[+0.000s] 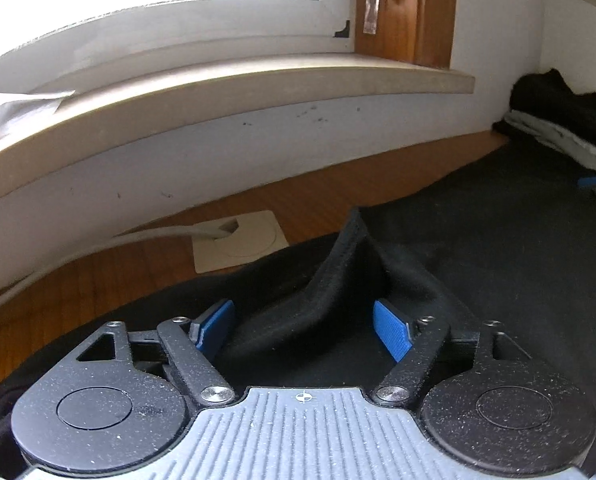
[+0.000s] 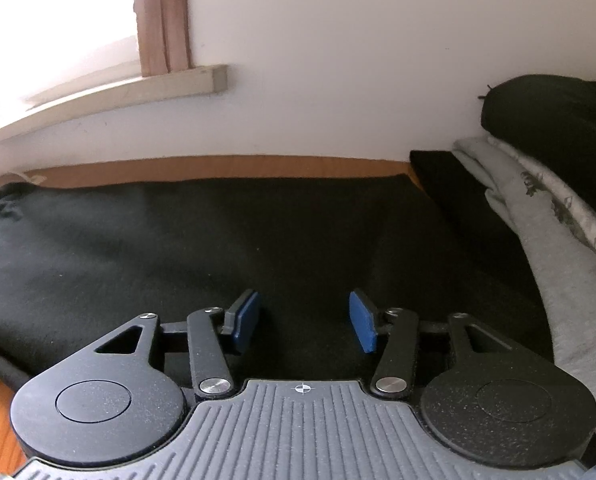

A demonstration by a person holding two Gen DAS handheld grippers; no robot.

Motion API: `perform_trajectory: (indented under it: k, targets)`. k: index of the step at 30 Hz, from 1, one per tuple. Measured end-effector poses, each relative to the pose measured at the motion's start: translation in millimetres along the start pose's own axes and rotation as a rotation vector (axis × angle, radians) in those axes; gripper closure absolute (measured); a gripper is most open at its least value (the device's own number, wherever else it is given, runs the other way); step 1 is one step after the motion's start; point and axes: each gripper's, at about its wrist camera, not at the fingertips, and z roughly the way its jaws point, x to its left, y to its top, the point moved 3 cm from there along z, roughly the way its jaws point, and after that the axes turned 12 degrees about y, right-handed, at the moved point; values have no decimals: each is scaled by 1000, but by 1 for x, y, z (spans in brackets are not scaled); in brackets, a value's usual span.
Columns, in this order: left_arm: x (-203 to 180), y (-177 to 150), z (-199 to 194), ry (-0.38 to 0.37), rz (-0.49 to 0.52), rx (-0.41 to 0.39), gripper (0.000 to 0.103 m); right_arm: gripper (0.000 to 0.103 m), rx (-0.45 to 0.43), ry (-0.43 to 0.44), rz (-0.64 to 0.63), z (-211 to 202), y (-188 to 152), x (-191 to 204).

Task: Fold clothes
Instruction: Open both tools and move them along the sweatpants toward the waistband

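Black garment (image 1: 478, 240) folds hard to discern.

black cloth, blue pads, warm wood

my left gripper (image 1: 304, 330) and right gripper (image 2: 304, 322) are black with bright blue pads (image 1: 392, 334) and a ribbed grey body; the garment (image 2: 217, 240) under them is plain black on an orange-brown wooden table (image 1: 306, 200). the wall (image 2: 338, 60) is white with dark specks, the windowsill (image 1: 217, 84) pale beige, the window frame (image 1: 418, 12) reddish-brown. the folded pile (image 2: 546, 208) shows light grey, white with a dark grey print, and black.
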Motion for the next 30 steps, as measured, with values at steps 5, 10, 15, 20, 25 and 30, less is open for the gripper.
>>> perform_trajectory:
  k: [5,10,15,20,25,30]
  targets:
    - [19,6,-16,-4,30,4,29,40,-32,51,9,2,9,32]
    - [44,-4,-31,-2,124,40,43,40,3,107,-47,25,15,78]
    - [65,-14,-33,-8,107,41,49,32,1,89,-58,41,14,88]
    - [82,-12,-48,5,77,-20,100,31,-7,76,-65,41,11,91]
    - [109,26,-68,72,-11,-107,100,29,-2,88,-65,42,10,87]
    - [122,10,-37,159,25,36,86,25,4,97,-73,42,10,88]
